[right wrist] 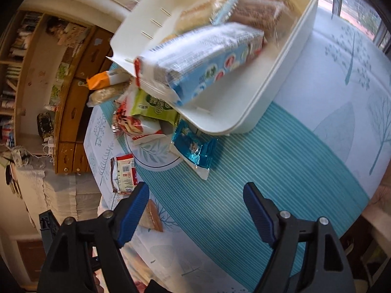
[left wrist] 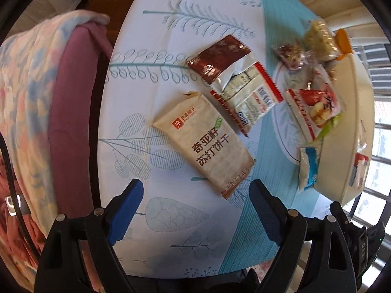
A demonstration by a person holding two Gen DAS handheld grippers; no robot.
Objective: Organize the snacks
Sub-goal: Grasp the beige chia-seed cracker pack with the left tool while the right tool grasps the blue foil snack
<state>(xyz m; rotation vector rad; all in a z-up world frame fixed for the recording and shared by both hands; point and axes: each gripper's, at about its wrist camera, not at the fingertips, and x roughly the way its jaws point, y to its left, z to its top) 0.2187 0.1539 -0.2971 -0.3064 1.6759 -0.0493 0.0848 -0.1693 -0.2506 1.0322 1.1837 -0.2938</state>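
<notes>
Both grippers, left gripper (left wrist: 195, 210) and right gripper (right wrist: 195, 210), hang spread wide holding nothing, with the beige cracker pack (left wrist: 204, 141) flat on the tablecloth (left wrist: 158, 48) just ahead of the left one (1 blue-and-white pack (right wrist: 205, 61) lies in the white bin (right wrist: 268, 90)).

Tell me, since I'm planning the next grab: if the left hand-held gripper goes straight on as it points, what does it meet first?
Most likely the beige cracker packet, lying just ahead between the open left hand-held gripper fingers' line. Depth is unclear.
</notes>
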